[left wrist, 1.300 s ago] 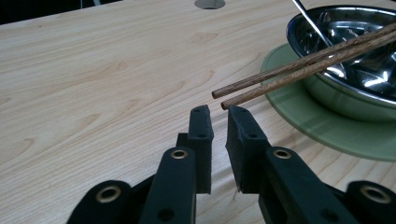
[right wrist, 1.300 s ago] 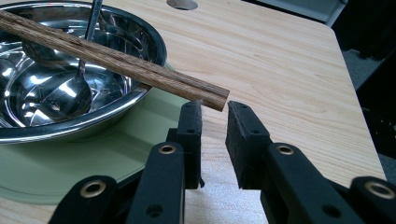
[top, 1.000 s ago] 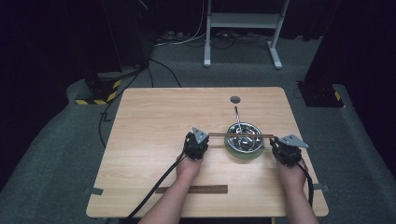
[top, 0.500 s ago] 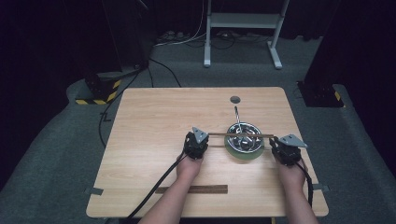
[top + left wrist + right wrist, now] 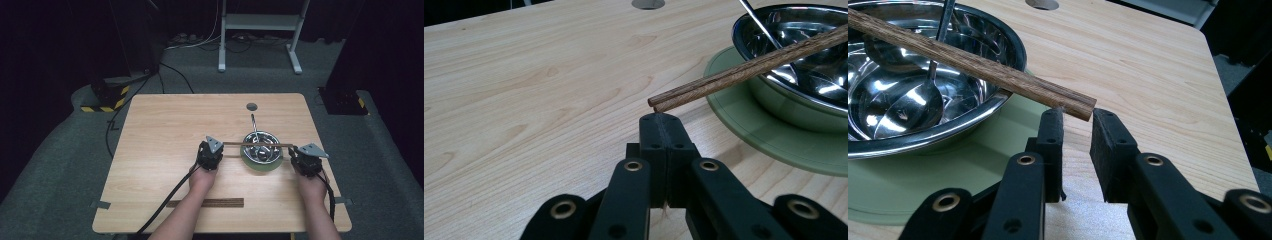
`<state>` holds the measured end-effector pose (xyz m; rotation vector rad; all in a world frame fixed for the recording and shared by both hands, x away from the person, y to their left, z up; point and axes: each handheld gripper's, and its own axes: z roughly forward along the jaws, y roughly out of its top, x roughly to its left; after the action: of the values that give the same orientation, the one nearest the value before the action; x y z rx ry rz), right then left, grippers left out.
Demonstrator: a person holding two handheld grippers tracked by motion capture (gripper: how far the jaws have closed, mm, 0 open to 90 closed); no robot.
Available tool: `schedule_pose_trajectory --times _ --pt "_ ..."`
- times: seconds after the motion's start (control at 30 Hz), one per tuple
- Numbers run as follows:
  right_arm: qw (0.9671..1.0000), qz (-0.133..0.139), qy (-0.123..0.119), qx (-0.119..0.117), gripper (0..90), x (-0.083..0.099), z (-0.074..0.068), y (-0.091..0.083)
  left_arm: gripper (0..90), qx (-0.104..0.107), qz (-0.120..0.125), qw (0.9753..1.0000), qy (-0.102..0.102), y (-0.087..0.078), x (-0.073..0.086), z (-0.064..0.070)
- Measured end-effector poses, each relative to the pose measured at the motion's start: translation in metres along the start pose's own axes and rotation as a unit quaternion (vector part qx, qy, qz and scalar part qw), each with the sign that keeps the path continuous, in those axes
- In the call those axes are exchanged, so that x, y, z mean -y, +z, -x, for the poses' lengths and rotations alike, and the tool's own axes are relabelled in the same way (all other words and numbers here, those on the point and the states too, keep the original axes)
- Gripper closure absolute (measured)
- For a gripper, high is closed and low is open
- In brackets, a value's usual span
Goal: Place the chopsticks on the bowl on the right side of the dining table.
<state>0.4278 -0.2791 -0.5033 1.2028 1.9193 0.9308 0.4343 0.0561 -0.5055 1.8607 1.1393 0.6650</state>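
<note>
A pair of brown wooden chopsticks (image 5: 257,144) lies across the rim of a steel bowl (image 5: 270,142) that stands on a green plate (image 5: 260,165). A metal spoon (image 5: 255,127) rests in the bowl with its handle pointing to the far side. My left gripper (image 5: 210,153) sits just left of the chopsticks' left ends (image 5: 659,102). Its jaws (image 5: 666,120) are shut with nothing between them. My right gripper (image 5: 305,161) is at the right end (image 5: 1080,106), slightly open (image 5: 1078,117), the tip just ahead of its fingertips.
A dark wooden strip (image 5: 205,203) lies flat near the table's front edge. A round cable hole (image 5: 251,106) is in the tabletop behind the bowl. Black cables trail from both grippers toward the front edge. A white stand (image 5: 260,30) is on the floor beyond.
</note>
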Motion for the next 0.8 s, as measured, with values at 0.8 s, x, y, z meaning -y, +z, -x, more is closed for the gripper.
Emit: schedule_pose_trajectory --times 0.8 --pt "1.0000 0.000 -0.004 0.005 67.7 0.0010 -0.0015 -0.0003 81.9 0.000 -0.009 1.0000 -0.002 -0.0035 0.0005 -0.0007"
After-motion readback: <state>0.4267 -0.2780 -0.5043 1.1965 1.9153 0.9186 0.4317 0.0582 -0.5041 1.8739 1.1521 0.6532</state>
